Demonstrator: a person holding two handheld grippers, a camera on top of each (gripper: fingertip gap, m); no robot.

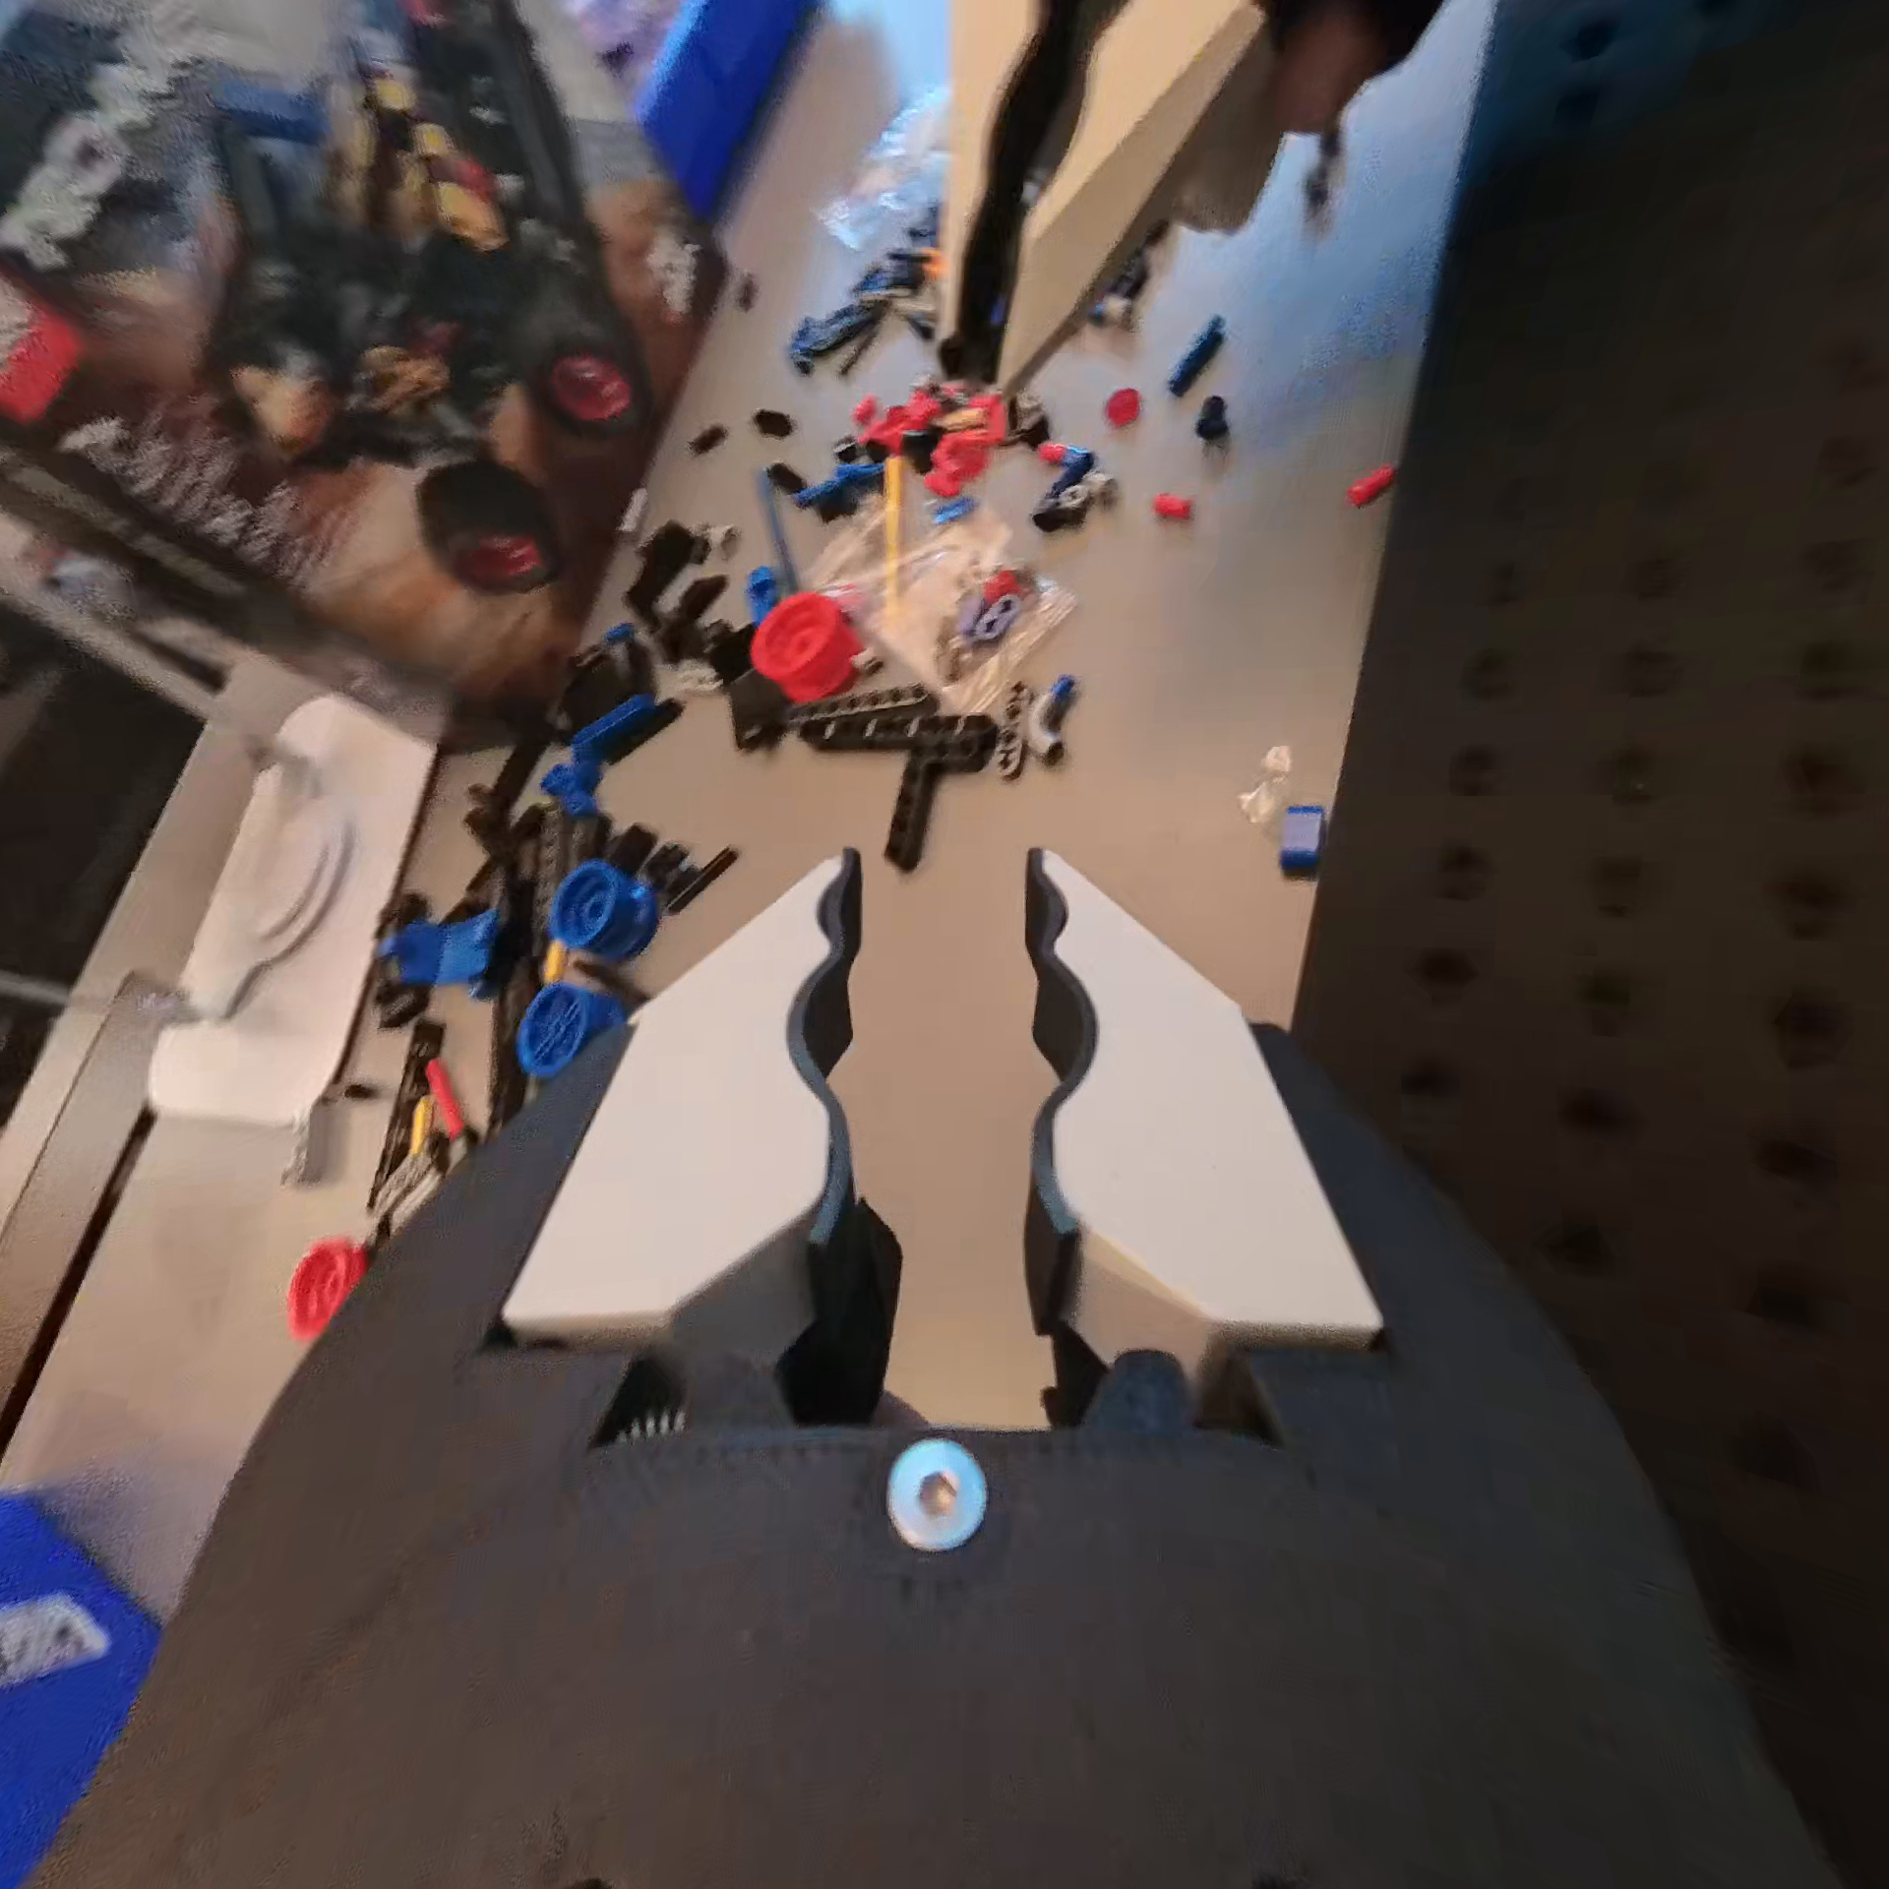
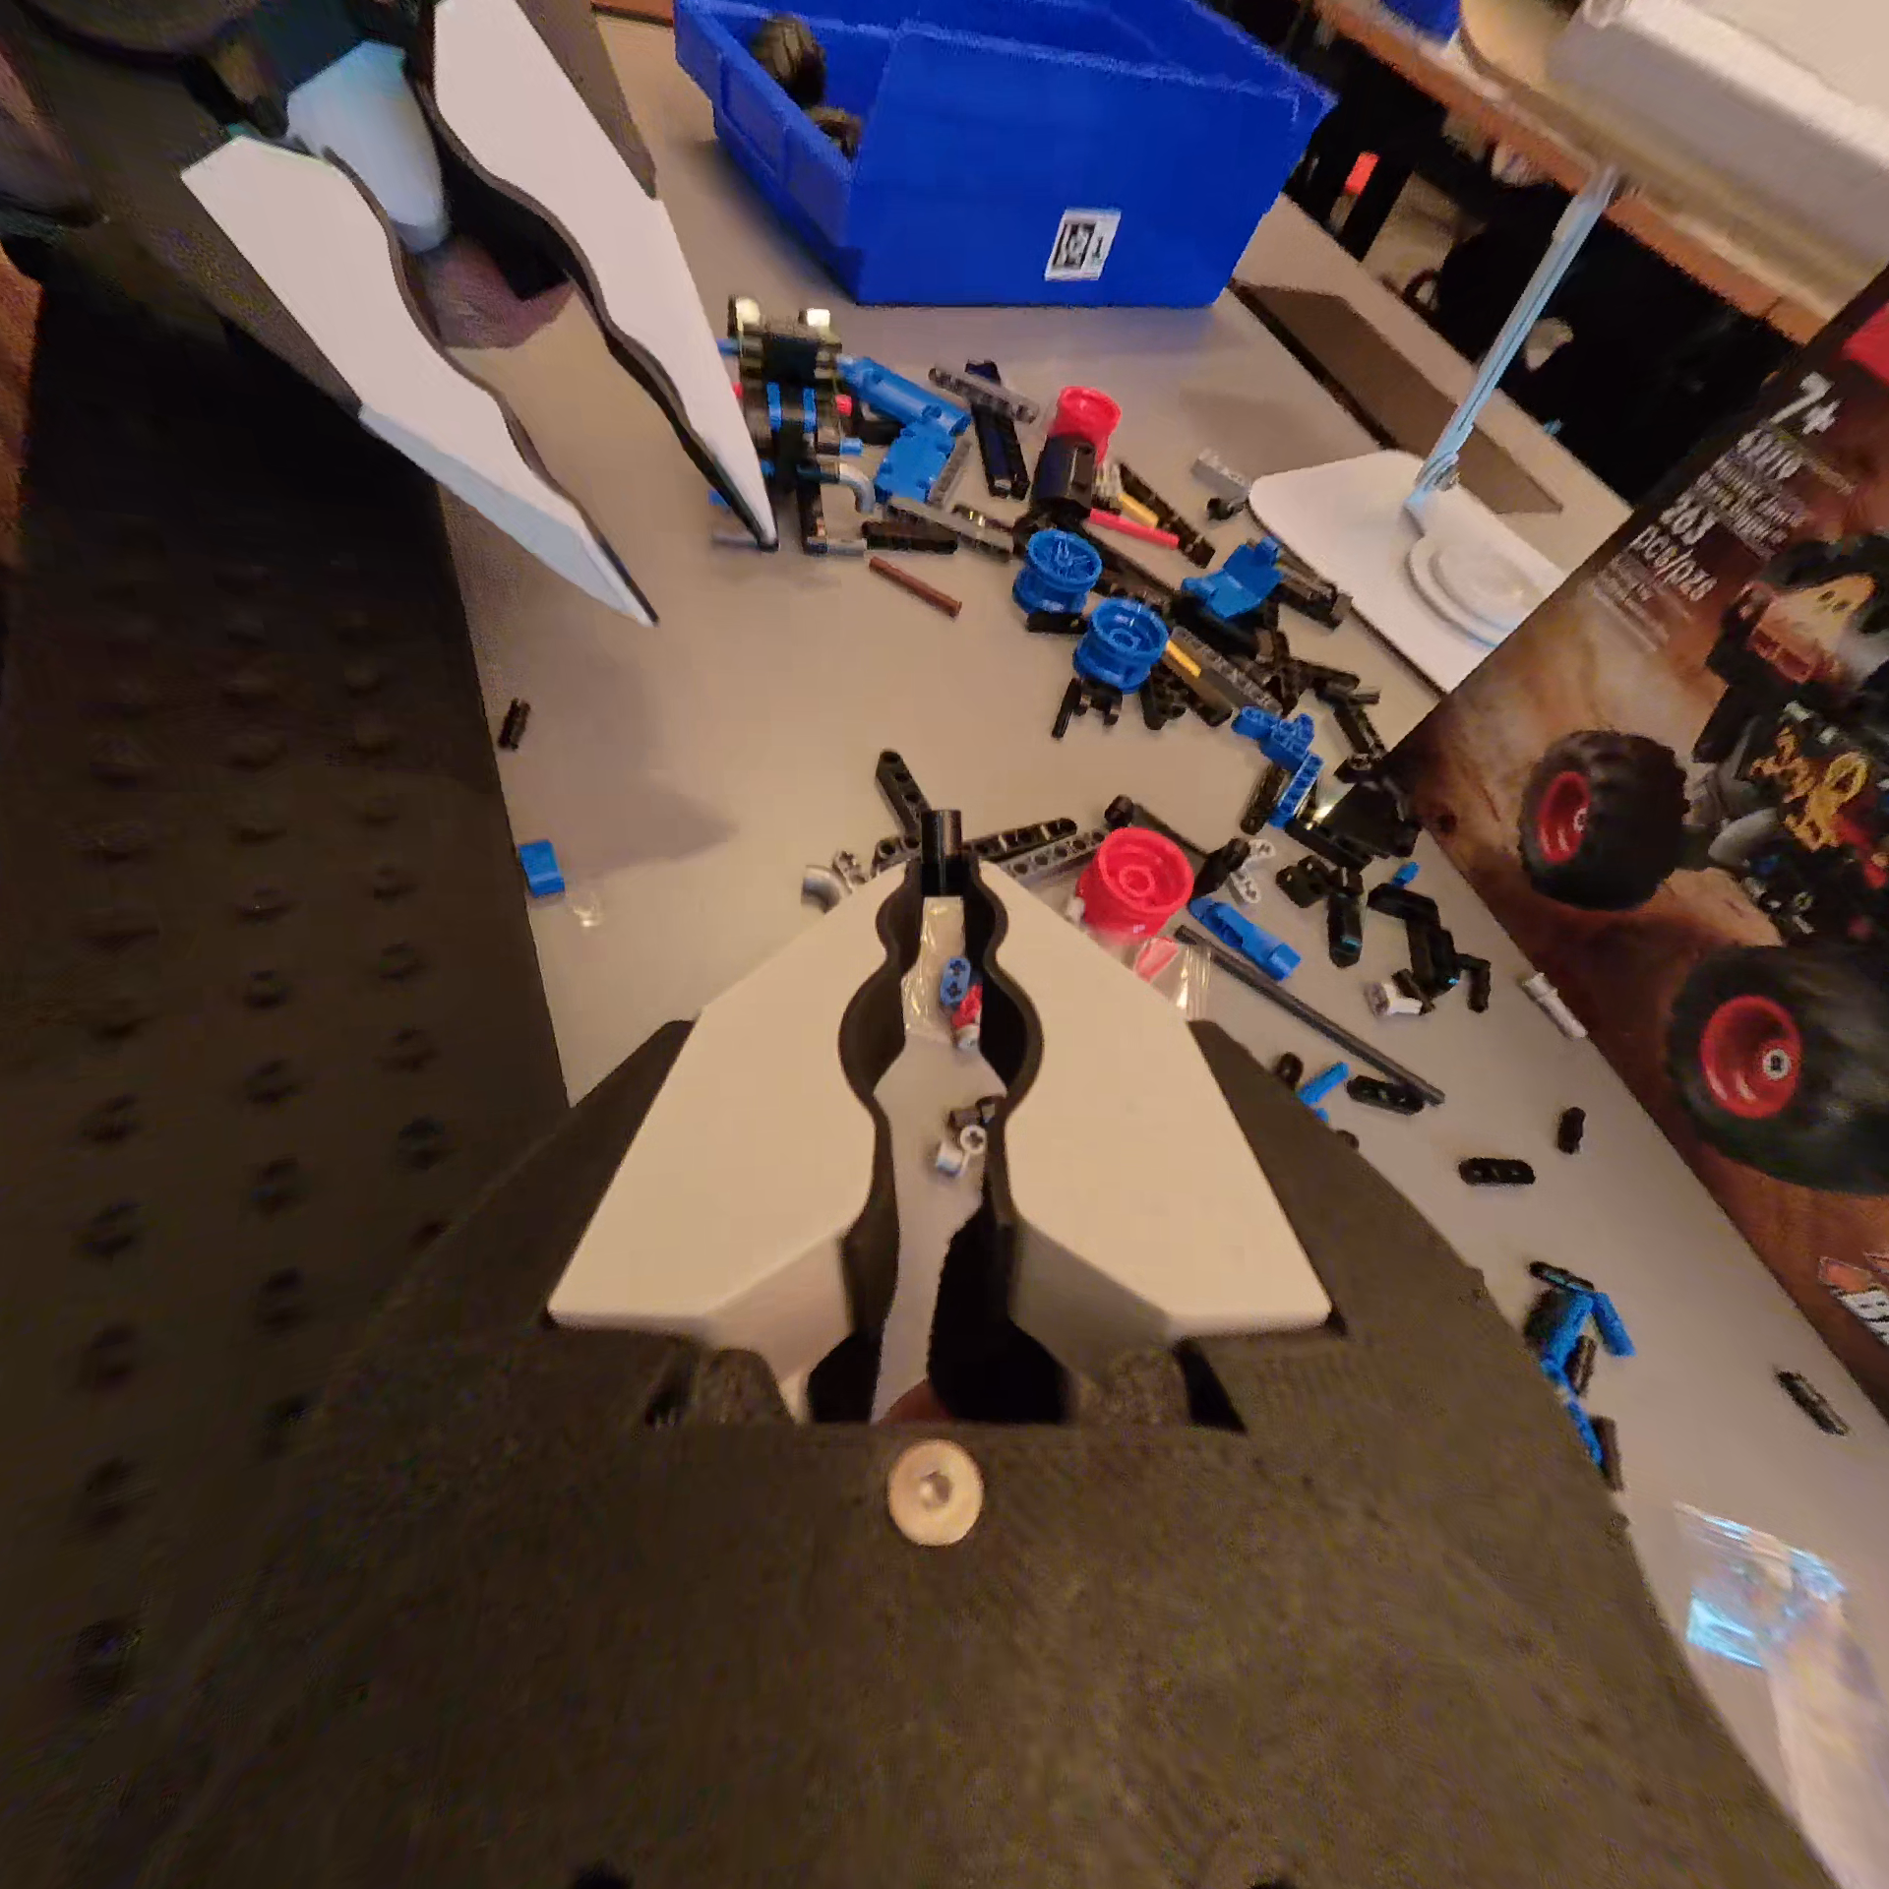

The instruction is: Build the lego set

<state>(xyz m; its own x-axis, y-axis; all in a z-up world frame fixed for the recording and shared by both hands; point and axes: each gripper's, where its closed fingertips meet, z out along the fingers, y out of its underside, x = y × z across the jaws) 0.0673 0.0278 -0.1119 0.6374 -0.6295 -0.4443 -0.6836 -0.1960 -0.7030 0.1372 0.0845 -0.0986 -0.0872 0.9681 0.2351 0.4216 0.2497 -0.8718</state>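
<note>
While the right gripper (image 2: pixel 940 869) fills the lower middle of its view, its fingers are closed narrow on a small black lego pin (image 2: pixel 940 854) at their tips. In the left wrist view, the left gripper (image 1: pixel 942 884) holds its fingers wide and empty above the grey counter (image 1: pixel 1176 654). Beyond them, loose lego pieces (image 2: pixel 1176 634) lie scattered mid-frame, including a red wheel hub (image 2: pixel 1133 879). Farthest, a blue bin (image 2: pixel 1002 164) sits at the top, and the set's box (image 2: pixel 1738 869) stands at the right edge.
</note>
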